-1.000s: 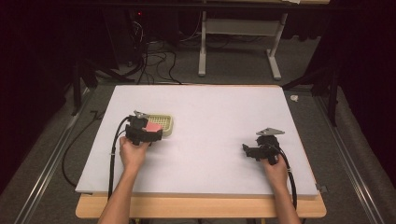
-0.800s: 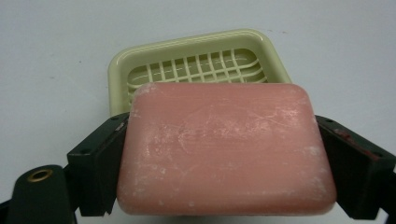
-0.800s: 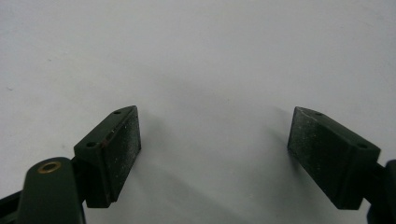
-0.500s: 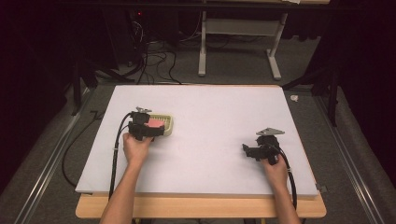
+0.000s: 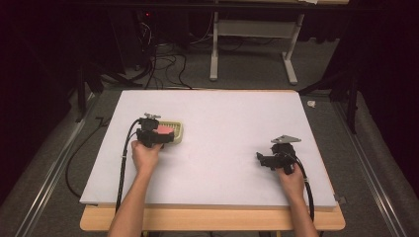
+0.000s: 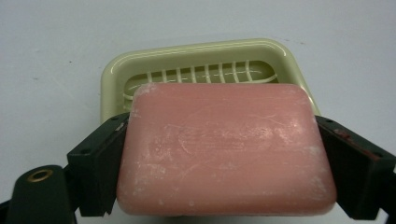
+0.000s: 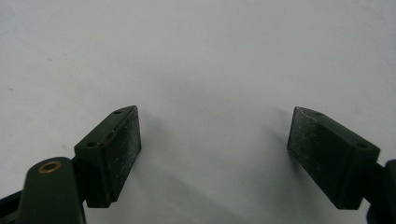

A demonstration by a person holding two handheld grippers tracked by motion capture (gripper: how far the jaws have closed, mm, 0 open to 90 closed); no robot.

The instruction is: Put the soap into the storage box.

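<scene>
Over at the left of the white table (image 5: 222, 123), the left gripper (image 5: 165, 136) is held in the person's left hand (image 5: 145, 155), its black cable trailing back toward the table's near edge. Its jaws are clamped on the two short ends of a pink soap bar (image 6: 224, 149); in the left gripper view the bar spans the whole gap between them, its surface dusted with pale scuffs. Just beyond the bar, and partly under its far edge, sits a pale green soap dish (image 6: 196, 58) with a slotted floor and rounded corners. From that view I cannot tell whether the bar's underside touches the dish rim or hangs just above it. In the high view the soap bar (image 5: 163, 129) shows as a pink patch on the near left part of the soap dish (image 5: 178, 129).

Farther right, well apart from the dish, the right gripper (image 5: 262, 159) rests low over bare table in the person's right hand (image 5: 289, 173), pointing left. Its jaws stand wide apart with nothing between them.
</scene>
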